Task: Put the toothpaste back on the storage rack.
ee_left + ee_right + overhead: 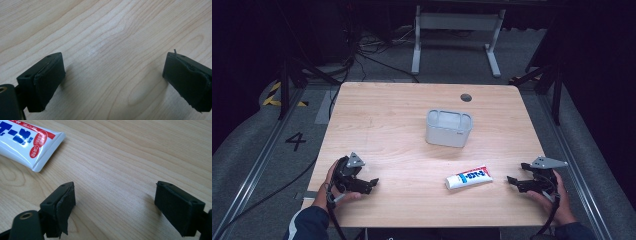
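Meanwhile, on the wooden table (pixel 387 110), the left gripper (pixel 371 184) rests at eight o'clock, jaws spread wide over bare wood, gripping nothing. One toothpaste tube (pixel 468 177) lies flat at five o'clock; one grey bin (pixel 448 128) stands at the centre. At four o'clock the right gripper (pixel 513 181), jaws likewise apart and empty, points toward the tube, near it without touching.

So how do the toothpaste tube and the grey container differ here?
The toothpaste tube lies flat near the table's front right; the grey container stands upright farther back, near the middle. The tube is white with red and blue print; the container is plain grey. The tube is slim and closed; the container is bulkier and open-topped. Both rest on the wooden table, untouched.
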`<state>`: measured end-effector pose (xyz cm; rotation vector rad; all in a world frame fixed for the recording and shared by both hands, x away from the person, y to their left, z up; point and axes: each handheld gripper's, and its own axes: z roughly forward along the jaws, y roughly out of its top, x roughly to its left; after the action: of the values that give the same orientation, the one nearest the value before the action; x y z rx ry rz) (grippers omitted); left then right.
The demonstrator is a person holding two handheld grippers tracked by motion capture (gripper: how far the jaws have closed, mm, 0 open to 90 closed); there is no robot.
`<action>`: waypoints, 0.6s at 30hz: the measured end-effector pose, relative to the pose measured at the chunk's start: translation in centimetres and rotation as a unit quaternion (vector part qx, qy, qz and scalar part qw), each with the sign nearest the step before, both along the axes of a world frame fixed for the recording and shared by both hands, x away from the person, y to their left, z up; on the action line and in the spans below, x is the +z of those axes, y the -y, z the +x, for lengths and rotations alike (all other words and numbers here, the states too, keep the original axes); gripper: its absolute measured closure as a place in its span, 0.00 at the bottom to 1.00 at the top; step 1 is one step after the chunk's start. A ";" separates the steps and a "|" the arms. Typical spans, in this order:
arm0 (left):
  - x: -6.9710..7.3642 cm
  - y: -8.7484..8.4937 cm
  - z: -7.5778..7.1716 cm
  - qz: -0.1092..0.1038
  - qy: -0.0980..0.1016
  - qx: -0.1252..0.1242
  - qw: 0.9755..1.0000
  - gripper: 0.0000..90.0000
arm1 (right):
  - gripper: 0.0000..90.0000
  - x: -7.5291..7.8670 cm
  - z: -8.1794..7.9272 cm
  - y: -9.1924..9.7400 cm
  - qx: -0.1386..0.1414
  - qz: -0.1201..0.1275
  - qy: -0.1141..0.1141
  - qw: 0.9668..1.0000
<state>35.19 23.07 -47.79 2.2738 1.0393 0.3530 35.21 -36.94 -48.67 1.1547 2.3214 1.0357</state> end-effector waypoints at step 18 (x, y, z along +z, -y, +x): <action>1.2 2.4 2.2 -0.007 -0.010 -0.055 0.998 0.18 | 0.20 0.0 0.1 0.0 -0.001 0.002 -0.001 1.000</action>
<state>37.36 20.63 -46.57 2.3141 0.9197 0.2783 35.29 -36.94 -48.66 1.1609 2.3196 1.0403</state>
